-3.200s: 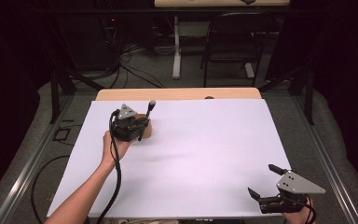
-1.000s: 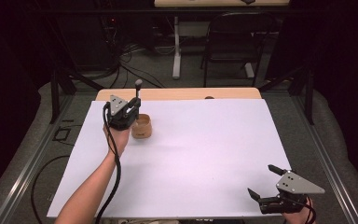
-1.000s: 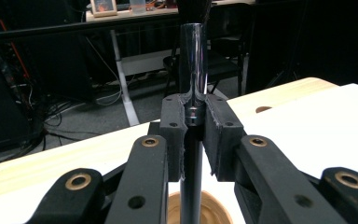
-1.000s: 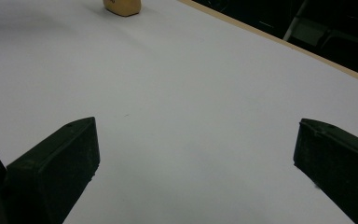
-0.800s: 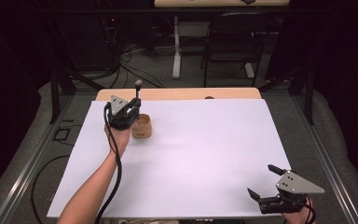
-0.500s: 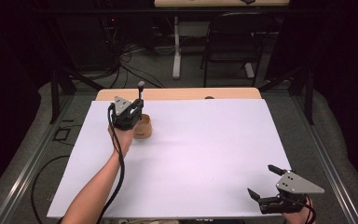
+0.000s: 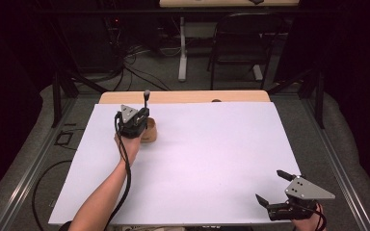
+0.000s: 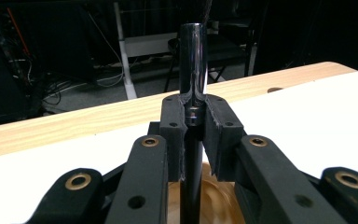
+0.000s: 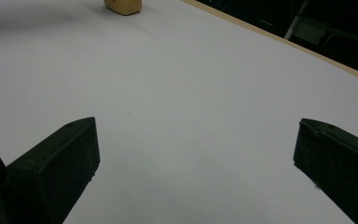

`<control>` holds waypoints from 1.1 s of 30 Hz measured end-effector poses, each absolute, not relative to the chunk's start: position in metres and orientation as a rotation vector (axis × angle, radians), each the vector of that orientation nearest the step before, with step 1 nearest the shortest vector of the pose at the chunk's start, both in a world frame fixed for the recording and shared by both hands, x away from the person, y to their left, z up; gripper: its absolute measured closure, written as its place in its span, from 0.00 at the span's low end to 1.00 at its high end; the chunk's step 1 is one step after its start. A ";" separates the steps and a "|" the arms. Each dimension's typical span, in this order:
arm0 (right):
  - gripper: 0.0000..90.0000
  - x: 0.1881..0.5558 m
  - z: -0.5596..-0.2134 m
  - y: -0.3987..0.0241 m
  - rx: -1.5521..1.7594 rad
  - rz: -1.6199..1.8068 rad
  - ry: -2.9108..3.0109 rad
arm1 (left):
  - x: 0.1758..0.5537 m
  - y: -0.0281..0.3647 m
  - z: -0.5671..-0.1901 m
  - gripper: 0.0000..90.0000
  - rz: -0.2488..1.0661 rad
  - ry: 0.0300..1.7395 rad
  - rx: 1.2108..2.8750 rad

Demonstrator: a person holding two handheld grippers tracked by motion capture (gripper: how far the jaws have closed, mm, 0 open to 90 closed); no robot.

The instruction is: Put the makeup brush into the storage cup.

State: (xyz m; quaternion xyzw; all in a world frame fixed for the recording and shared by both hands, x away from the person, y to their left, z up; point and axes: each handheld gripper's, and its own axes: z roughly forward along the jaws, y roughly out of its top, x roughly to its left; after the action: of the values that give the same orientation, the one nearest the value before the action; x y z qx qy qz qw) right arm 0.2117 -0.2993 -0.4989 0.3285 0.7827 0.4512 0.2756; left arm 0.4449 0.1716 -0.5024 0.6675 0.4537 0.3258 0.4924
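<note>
My left gripper (image 7: 140, 118) is shut on a dark metal rod (image 7: 146, 97), which it holds upright. In the left gripper view the pads (image 8: 173, 122) clamp the rod (image 8: 192, 65) about midway along it. The rod's lower end reaches down into a small wooden cup (image 8: 216, 200). From the high view that cup (image 7: 149, 132) stands on the white sheet just right of the left gripper, partly hidden by it. My right gripper (image 7: 269, 185) rests near the table's front right corner, open and holding nothing. The cup (image 9: 122, 5) also appears far off in the right gripper view.
A white sheet (image 7: 212, 159) covers the table, leaving a strip of bare wood (image 7: 188, 97) along the far edge. Metal frame rails run along both sides. Behind the table stand a chair (image 7: 241, 43) and floor cables.
My left gripper has sunk and shifted slightly right with the rod, from beside and above the cup to over it. The right gripper has not moved.
</note>
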 end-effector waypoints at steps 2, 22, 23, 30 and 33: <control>0.00 0.212 -0.499 -0.299 0.882 1.212 2.103 | 0.445 0.171 -0.503 0.87 0.788 1.102 1.620; 0.00 0.211 -0.499 -0.299 0.881 1.214 2.103 | 0.446 0.174 -0.505 0.46 0.761 1.119 1.682; 0.00 0.211 -0.499 -0.299 0.880 1.214 2.103 | 0.446 0.174 -0.505 0.46 0.761 1.123 1.684; 0.00 0.211 -0.499 -0.299 0.881 1.213 2.102 | 0.445 0.176 -0.502 0.28 0.769 1.130 1.691; 0.00 0.211 -0.499 -0.300 0.883 1.212 2.102 | 0.444 0.177 -0.501 0.24 0.770 1.126 1.696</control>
State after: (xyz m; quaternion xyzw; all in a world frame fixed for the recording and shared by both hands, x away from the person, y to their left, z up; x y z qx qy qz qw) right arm 0.2108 -0.2995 -0.4987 0.3286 0.7824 0.4511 0.2764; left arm 0.4443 0.1766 -0.5010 0.6902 0.4582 0.3135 0.4641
